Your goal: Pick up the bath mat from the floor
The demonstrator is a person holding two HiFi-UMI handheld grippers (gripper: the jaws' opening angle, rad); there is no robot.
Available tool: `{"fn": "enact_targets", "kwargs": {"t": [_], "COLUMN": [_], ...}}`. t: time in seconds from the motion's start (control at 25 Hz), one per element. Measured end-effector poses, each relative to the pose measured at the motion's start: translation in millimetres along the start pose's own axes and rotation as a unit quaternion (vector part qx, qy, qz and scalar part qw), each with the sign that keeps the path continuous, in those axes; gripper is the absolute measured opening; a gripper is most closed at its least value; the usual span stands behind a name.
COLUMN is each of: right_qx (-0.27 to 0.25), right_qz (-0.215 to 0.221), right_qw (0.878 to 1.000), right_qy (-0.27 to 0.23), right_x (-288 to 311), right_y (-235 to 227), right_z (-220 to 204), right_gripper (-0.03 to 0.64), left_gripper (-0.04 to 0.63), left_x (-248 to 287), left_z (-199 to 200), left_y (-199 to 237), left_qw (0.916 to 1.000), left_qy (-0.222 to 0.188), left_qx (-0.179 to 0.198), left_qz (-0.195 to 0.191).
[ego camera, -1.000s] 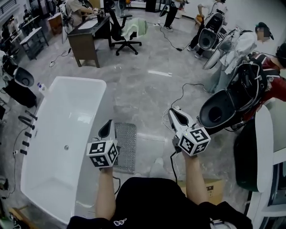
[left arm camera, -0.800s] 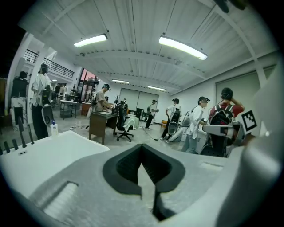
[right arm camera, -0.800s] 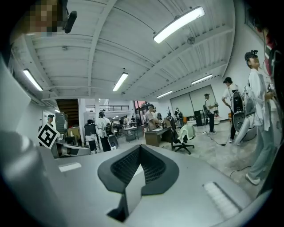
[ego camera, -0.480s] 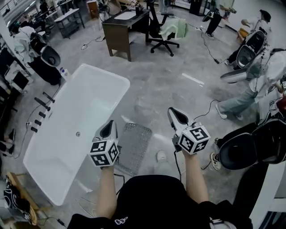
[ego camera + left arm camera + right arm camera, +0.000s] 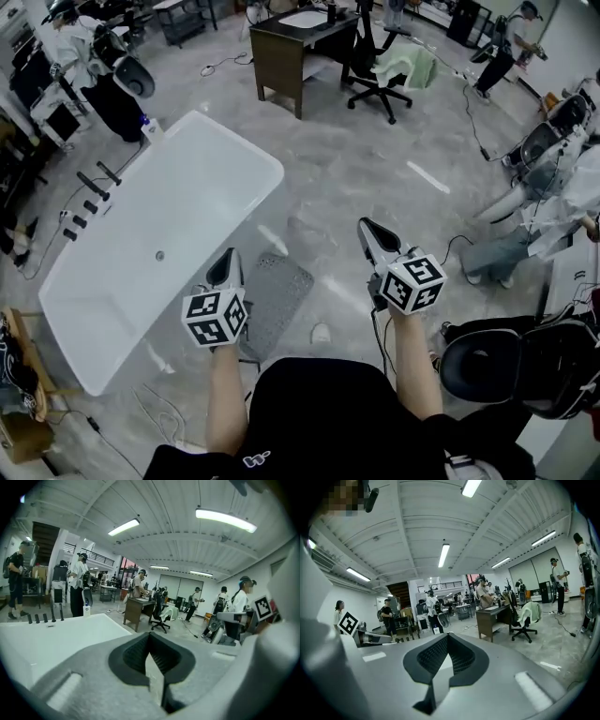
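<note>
Beside the tub (image 5: 187,197): the mat (image 5: 278,292) lies flat on the floor, untouched.
Change: my view has swung over the last second, so tub and mat now sit slanted, and both grippers have travelled with me.
Meaning: I judge this is approach only, with no pickup begun.
Left gripper (image 5: 228,258): jaws closed, empty, overlapping the mat's left edge in the head view.
Right gripper (image 5: 367,227): jaws closed, empty, right of the mat, apart.

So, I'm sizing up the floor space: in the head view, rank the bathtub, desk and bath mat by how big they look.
1. The bathtub, by far the largest.
2 and 3. The desk and the bath mat look about alike. The desk stands farther from the camera, so I won't rank them.
</note>
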State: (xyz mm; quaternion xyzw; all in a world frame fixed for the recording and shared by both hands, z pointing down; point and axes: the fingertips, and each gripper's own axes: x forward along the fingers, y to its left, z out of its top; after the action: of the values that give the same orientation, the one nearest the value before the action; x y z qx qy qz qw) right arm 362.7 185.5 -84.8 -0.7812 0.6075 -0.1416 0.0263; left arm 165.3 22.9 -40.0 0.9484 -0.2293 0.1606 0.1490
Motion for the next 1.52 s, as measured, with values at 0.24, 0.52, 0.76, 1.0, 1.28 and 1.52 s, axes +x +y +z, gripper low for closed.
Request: {"fn": "enact_targets", "kwargs": {"t": [0.24, 0.52, 0.76, 1.0, 1.28, 1.52], "right_qx": [-0.031, -0.06, -0.089, -0.098, -0.096, -0.096], "right_qz": [0.053, 0.172, 0.277, 0.292, 0.288, 0.288], "right_qw": [0.998, 0.982, 0.956, 0.95, 0.951, 0.95], "right_qy": [0.023, 0.04, 0.043, 0.044, 0.059, 0.075], "right_x": [32.9, 106.3, 135.5, 142.4, 139.5, 149.4], "right_y": [-15.3, 61.1, 168.2, 223.4, 253.9, 252.6], "right_z": [3.6, 2.3, -4.1, -12.4, -31.9, -45.5], "right_gripper": [0.006, 0.006, 0.006, 0.006, 0.006, 0.006], "left_gripper": [0.0, 0.0, 0.0, 0.0, 0.0, 0.0], "left_x": [-2.3, -61.6, -147.1, -209.6, -229.3, -250.8], "left_z": [-14.1, -20.0, -32.3, -47.1, -56.6, -72.8], "left_y": [17.9, 57.5, 109.5, 145.2, 171.5, 193.1], "left_qw": [0.9964, 0.9847, 0.9605, 0.9488, 0.9505, 0.9406], "left_qy": [-0.019, -0.045, -0.084, -0.101, -0.092, -0.079], "left_qx": [-0.042, -0.079, -0.121, -0.151, -0.153, -0.162], "left_qz": [0.071, 0.149, 0.236, 0.259, 0.254, 0.287]}}
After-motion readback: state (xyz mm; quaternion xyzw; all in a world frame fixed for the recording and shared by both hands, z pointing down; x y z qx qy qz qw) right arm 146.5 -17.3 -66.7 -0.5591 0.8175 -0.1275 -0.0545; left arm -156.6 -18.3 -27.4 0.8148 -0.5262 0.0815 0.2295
